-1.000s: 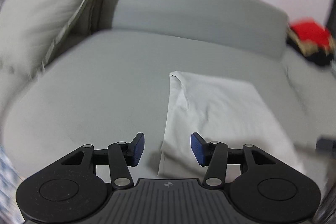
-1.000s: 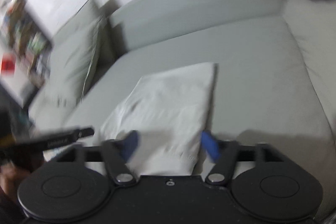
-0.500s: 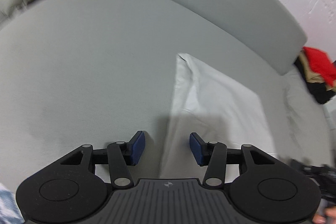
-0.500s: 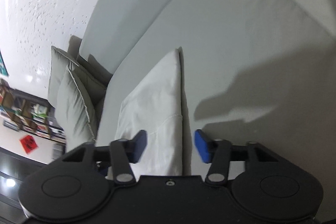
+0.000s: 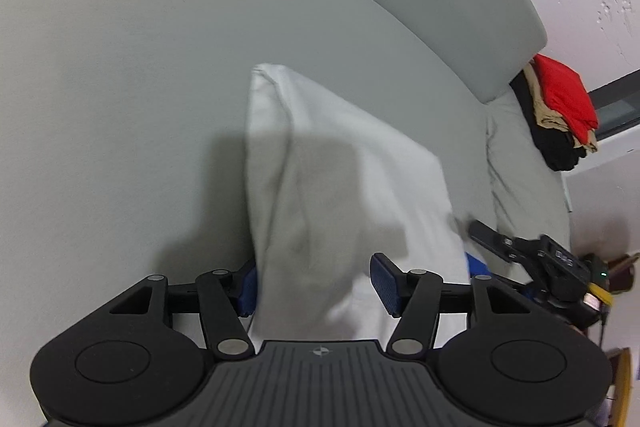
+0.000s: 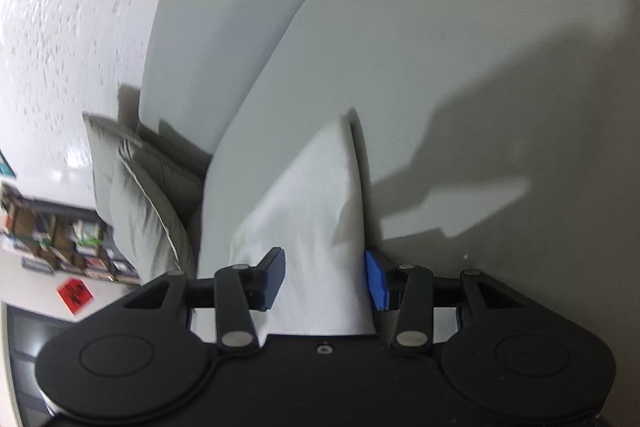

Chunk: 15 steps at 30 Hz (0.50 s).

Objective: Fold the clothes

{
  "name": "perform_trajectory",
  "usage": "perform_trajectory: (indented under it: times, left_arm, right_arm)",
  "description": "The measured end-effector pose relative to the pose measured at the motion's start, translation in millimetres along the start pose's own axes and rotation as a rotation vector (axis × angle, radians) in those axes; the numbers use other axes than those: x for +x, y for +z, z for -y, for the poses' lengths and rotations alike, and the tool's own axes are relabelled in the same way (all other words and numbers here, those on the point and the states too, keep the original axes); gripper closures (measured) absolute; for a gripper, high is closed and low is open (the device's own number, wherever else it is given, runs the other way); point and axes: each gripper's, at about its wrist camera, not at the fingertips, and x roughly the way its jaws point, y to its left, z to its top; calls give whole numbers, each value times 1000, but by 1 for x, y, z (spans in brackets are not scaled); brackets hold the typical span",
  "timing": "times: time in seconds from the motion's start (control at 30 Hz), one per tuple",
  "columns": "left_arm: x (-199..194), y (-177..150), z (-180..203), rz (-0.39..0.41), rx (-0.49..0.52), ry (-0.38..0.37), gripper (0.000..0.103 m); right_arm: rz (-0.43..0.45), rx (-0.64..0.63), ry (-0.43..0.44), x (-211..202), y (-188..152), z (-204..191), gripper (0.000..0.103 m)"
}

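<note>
Red clothes leftward only; cushions rightward only

no legible text, brand, number or label in either view. left wrist view: small round crosshair emblem moulded on the gripper housing at 6 o'clock, no lettering. right wrist view: red diamond-shaped sign with black marks at 8 o'clock, too blurred to read; spines on the bookshelf at 9 o'clock, unreadable.
</note>
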Motion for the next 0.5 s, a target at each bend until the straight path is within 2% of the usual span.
perform_trajectory:
  times: [0.1, 0.17, 0.2, 0.27, 0.3, 0.33, 0.4, 0.5]
  left_arm:
    - [13, 11, 3, -16, -9, -36, 46]
    - [18, 15, 7, -16, -4, -41, 49]
    - [19, 14, 10, -10, 6, -31, 50]
    - [19, 12, 18, 6, 37, 10, 64]
    - [19, 9, 23, 16, 57, 38, 76]
    - [19, 7, 28, 26, 77, 66, 83]
    - [16, 1, 39, 57, 121, 112, 93]
    - [3, -15, 65, 137, 236, 199, 95]
  right_arm:
    - [9, -19, 7, 13, 6, -2, 61]
    - [22, -57, 2, 21, 8, -4, 63]
    - [30, -74, -3, 23, 8, -4, 68]
    - [45, -94, -25, 26, 8, -4, 85]
    - [52, -98, -39, 27, 7, -3, 91]
    - [56, -97, -51, 27, 7, -2, 98]
    - [73, -132, -68, 24, 4, -8, 98]
    - [148, -288, -132, 11, -14, -36, 98]
